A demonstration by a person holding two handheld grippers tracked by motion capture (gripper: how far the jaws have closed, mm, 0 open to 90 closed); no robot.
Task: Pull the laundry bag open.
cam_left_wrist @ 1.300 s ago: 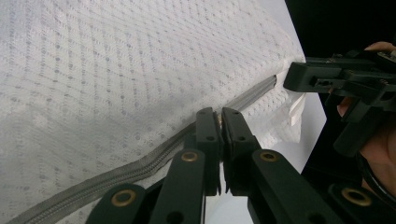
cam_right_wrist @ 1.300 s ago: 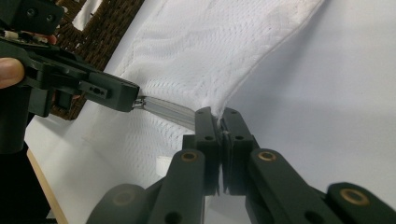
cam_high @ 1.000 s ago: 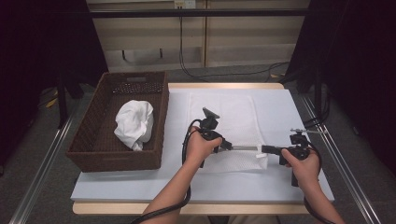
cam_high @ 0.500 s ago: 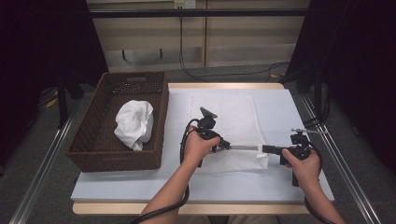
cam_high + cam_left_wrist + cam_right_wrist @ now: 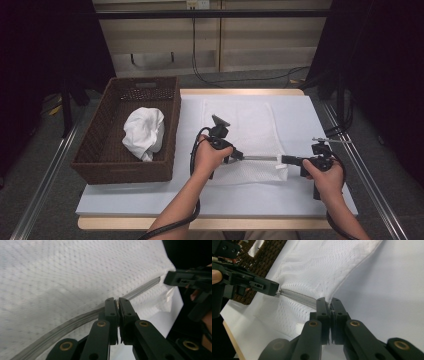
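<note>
1. Since a second ago little is changing; the two hand-held grippers are staying near the front of the table, and the grey hem stretched between them is sitting almost where it was.
2. At the far left, a dark brown woven wicker basket (image 5: 102,150) is standing on the pale blue table top (image 5: 300,200); a crumpled white cloth (image 5: 144,132) is lying inside it.
3. Just right of the basket, the left gripper (image 5: 239,156) is clenching its jaws on the near edge of a flat white mesh cloth (image 5: 247,130); its own view is showing the jaws (image 5: 116,301) pressed together over the cloth's grey hem (image 5: 75,320).
4. The mesh cloth is lying spread on the middle of the table, its near edge lifted and pulled taut between the two grippers.
5. At the right, the right gripper (image 5: 282,160) is pinching the cloth's near right corner; its view is showing the jaws (image 5: 328,301) clamped on the hem.
</note>
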